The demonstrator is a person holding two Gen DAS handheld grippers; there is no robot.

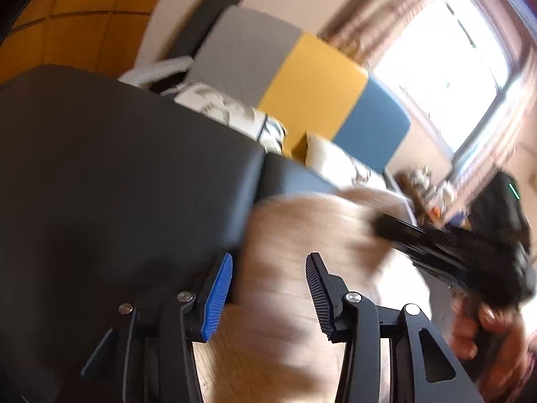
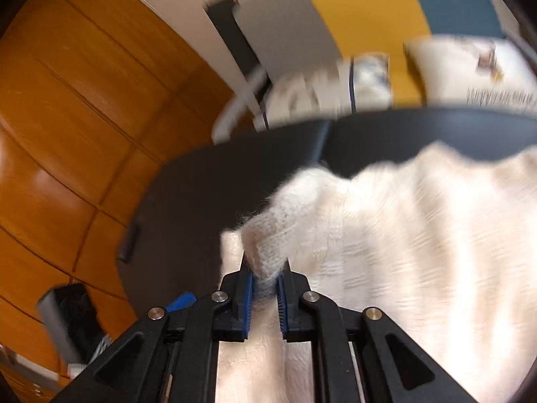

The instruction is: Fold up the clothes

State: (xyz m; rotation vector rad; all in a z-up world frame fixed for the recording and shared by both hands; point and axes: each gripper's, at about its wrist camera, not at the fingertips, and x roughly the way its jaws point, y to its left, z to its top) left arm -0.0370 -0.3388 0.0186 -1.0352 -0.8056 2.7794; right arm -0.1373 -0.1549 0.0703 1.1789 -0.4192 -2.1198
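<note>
**Cream knit garment on dark table, one corner gripped**

Item: cream sweater [image 2: 386, 235], fuzzy ribbed knit, spread over the near right part of a dark matte table [image 2: 201, 194]. A folded corner rises between the fingers of the right gripper [image 2: 265, 285], clenched on it. Left gripper [image 1: 268, 288] hangs released, jaws wide, above the sweater's left edge, blue ribbed pad [image 1: 216, 299] beside the cloth. A hand [image 1: 486, 336] clasps the right gripper's handle, far right. Left-view cloth blurred.
</note>
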